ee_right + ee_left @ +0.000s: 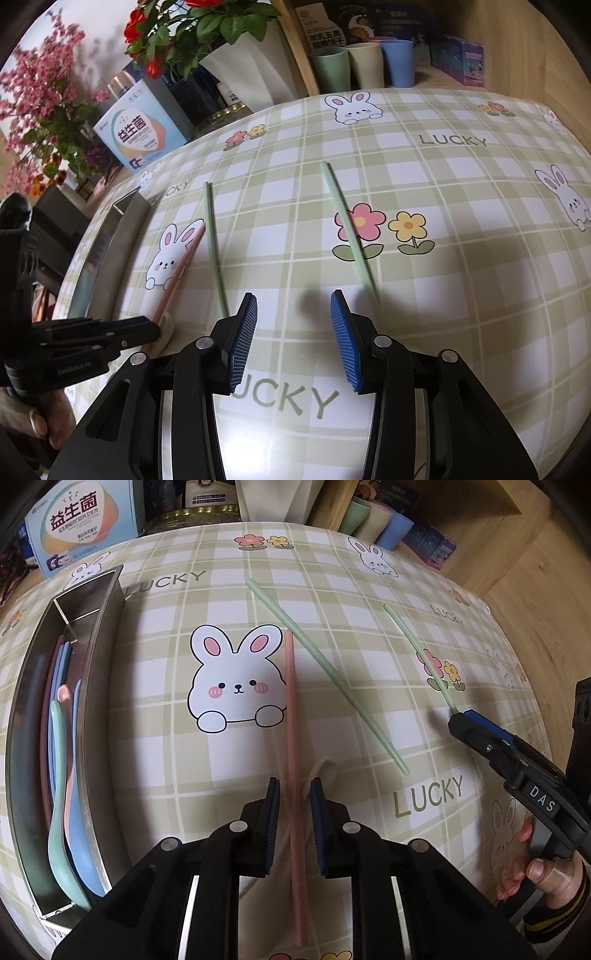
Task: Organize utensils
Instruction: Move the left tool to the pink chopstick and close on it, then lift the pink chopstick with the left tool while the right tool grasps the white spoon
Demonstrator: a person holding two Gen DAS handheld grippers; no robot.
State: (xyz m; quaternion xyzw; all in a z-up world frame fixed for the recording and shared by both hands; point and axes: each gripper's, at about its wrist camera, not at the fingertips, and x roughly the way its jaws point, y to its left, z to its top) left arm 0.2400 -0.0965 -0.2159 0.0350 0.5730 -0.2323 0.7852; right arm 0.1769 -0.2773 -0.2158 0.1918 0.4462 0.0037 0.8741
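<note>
Chopsticks lie loose on the checked tablecloth. From the left wrist view, a pink chopstick runs straight from beside the printed rabbit toward the near edge, passing between the pads of the left gripper. Its jaws stand narrow around the stick with a sliver of gap on either side, so whether they pinch it cannot be told; a pale cream utensil lies just beside it under the right pad. A green chopstick slants across the middle of the cloth, and a second green chopstick lies nearer the right edge, its near end reaching the tip of the right gripper. Along the left edge sits a steel tray with blue, pink and mint spoons inside.

From the right wrist view, the right gripper has its jaws half open with nothing between them, above the cloth. One green chopstick ends just at its left pad and the other just outside its right pad. The pink chopstick leans toward the left gripper by the tray.
</note>
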